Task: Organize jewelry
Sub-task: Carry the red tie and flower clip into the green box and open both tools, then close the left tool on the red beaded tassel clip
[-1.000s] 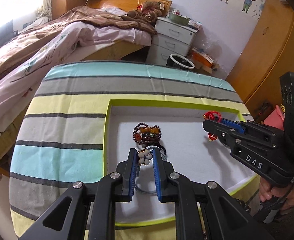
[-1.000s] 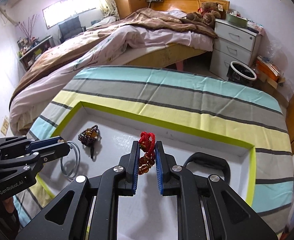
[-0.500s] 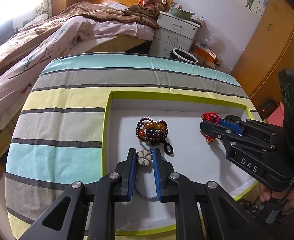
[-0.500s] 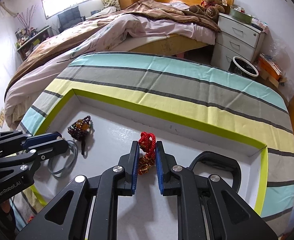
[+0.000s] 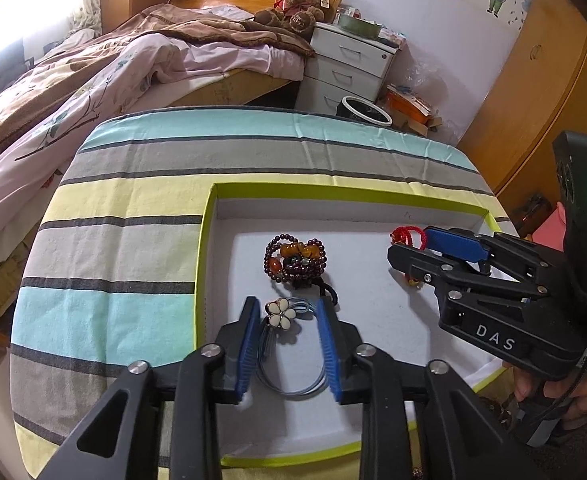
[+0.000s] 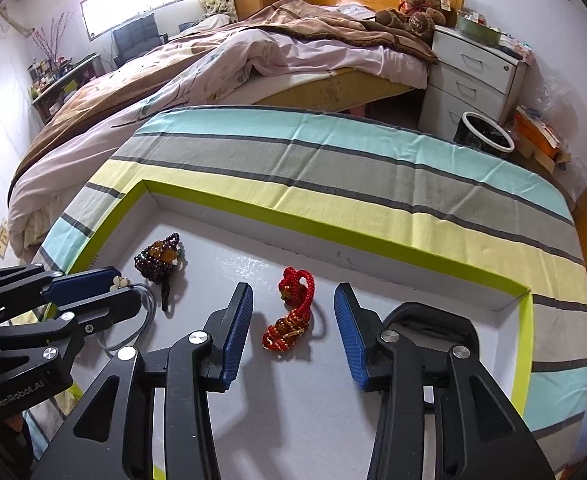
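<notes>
A white tray with a lime-green rim [image 5: 205, 240] [image 6: 373, 240] lies on a striped cloth. My left gripper [image 5: 287, 312] is open around a blue-grey wire necklace with a white flower charm [image 5: 279, 314], which rests on the tray floor. A dark purple and amber bead bracelet [image 5: 297, 260] [image 6: 159, 258] lies just beyond it. My right gripper [image 6: 293, 308] is open, and a red cord bracelet with amber beads [image 6: 293, 312] lies on the tray between its fingers. The left gripper also shows in the right wrist view [image 6: 105, 292], and the right gripper in the left wrist view [image 5: 409, 248].
A black headband [image 6: 433, 320] lies in the tray's right part, behind my right finger. The striped tablecloth [image 5: 133, 208] covers the table around the tray. A bed [image 5: 93, 80], a white nightstand [image 5: 345, 68] and a bin [image 5: 363, 110] stand beyond the table's far edge.
Both grippers have opened. The flower necklace and the red cord bracelet, held before, now lie on the tray floor.
</notes>
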Demonstrator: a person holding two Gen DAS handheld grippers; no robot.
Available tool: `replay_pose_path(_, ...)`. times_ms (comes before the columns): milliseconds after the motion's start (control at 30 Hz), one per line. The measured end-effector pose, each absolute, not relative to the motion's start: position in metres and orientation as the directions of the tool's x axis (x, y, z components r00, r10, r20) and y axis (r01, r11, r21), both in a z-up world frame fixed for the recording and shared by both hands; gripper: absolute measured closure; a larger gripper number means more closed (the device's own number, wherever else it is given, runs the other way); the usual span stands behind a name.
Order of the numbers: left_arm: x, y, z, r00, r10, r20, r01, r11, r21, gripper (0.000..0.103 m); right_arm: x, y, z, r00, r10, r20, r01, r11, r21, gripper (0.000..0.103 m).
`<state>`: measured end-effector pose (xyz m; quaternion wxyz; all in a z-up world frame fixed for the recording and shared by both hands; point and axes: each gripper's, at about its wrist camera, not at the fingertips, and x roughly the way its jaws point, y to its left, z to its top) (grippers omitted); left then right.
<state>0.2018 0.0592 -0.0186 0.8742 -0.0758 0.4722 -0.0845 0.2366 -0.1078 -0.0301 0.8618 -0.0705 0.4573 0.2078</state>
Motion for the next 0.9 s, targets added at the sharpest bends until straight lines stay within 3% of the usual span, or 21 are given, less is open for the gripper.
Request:
replay_pose_path(67,0.199,0.06,-0.016,0.546,-0.22,-0.808,0.075,0.974,-0.215,0.061,0.235,-0.11,-0.027,0.501,0.295,-0.814,-0.417,0.906,0.071,0.059)
replay_pose_path(567,0.143,0.061,0.011,0.606,-0.228,-0.762,0.086,0.971,-0.222,0.06,0.18,-0.127,0.002,0.575,0.317,-0.754,-0.384,0.919,0.093,0.059)
replay_pose_path(700,0.121,0.062,0.015,0.617,-0.236,-0.751,0.096,0.969,-0.226,0.054,0.16,-0.136,0.006,0.592,0.319,-0.74,-0.369,0.924,0.103,0.059)
replay_pose_path(900,0.095,0.064,0.011,0.615,-0.251,-0.748,0.113,0.966,-0.232,0.054,0.131,-0.147,0.011,0.624,0.314,-0.716,-0.349,0.931,0.105,0.059)
